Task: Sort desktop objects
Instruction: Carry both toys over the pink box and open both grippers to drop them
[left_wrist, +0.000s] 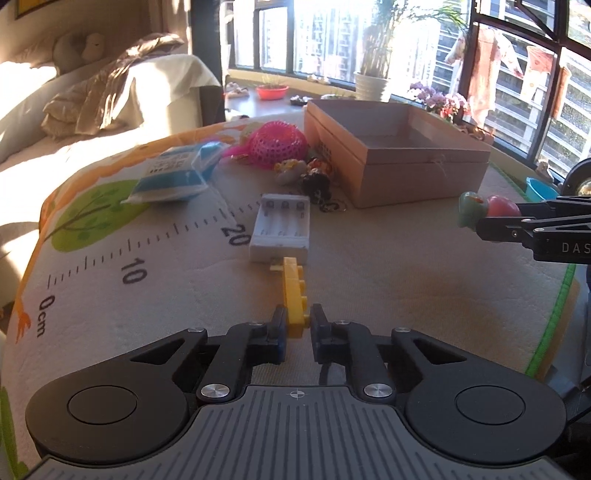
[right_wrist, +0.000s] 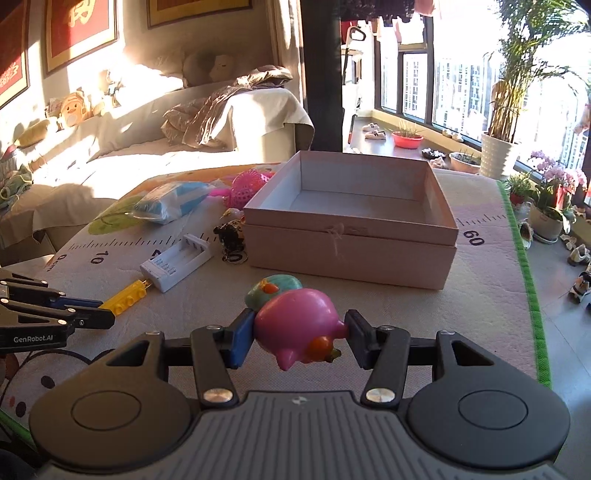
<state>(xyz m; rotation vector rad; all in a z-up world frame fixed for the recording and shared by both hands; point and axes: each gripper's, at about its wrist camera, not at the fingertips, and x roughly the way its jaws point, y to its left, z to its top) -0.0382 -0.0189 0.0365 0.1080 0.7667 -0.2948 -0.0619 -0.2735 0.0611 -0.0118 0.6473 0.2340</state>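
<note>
Yellow brick (left_wrist: 293, 295) is being clamped by the left gripper (left_wrist: 298, 325); the right gripper (right_wrist: 300, 332), part-open, is gripping a pink toy (right_wrist: 295, 325), probably bound for the box (right_wrist: 436, 206).

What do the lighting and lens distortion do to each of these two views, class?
Left wrist view: low sun through the windows washes out the sofa, and the fisheye bows the ruler mat. Right wrist view: sunlight burns out the wall and sofa; the pink box stays evenly lit and sharp.
</note>
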